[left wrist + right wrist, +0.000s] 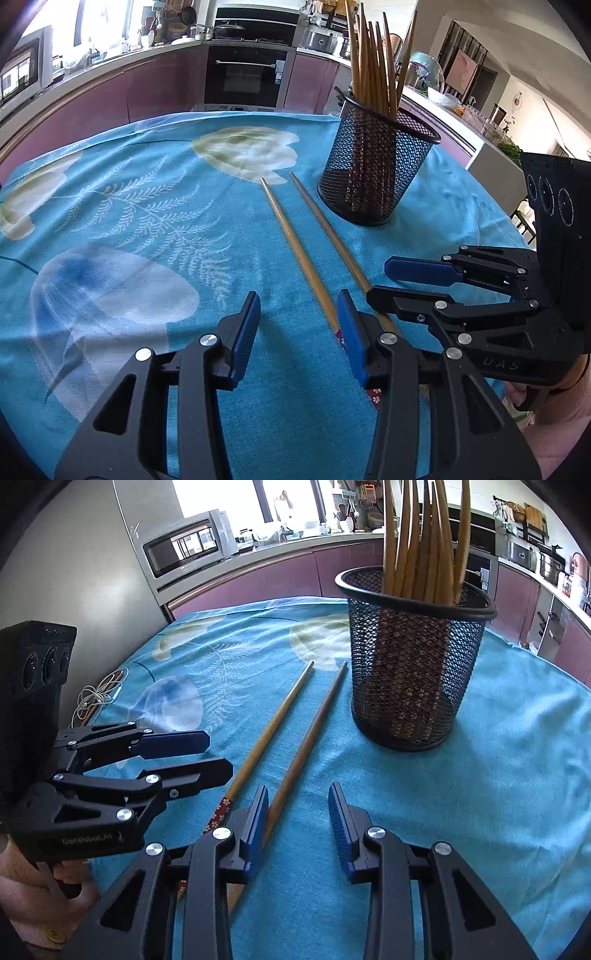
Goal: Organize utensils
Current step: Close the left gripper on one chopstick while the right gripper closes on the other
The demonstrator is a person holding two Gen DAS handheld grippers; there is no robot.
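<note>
Two wooden chopsticks lie side by side on the blue tablecloth, the left chopstick (295, 243) (269, 723) and the right chopstick (325, 229) (314, 723). A black mesh holder (373, 173) (410, 672) stands upright beyond them with several chopsticks (373, 62) (424, 539) in it. My left gripper (299, 332) is open and empty, low over the near ends of the loose chopsticks; it also shows in the right wrist view (216, 755). My right gripper (299, 819) is open and empty, just right of the chopsticks; it also shows in the left wrist view (380, 278).
The round table wears a blue floral cloth (147, 221) (498, 775). White earphones (98, 698) lie at its left edge. Kitchen counters, an oven (243, 74) and a microwave (184, 546) stand beyond the table.
</note>
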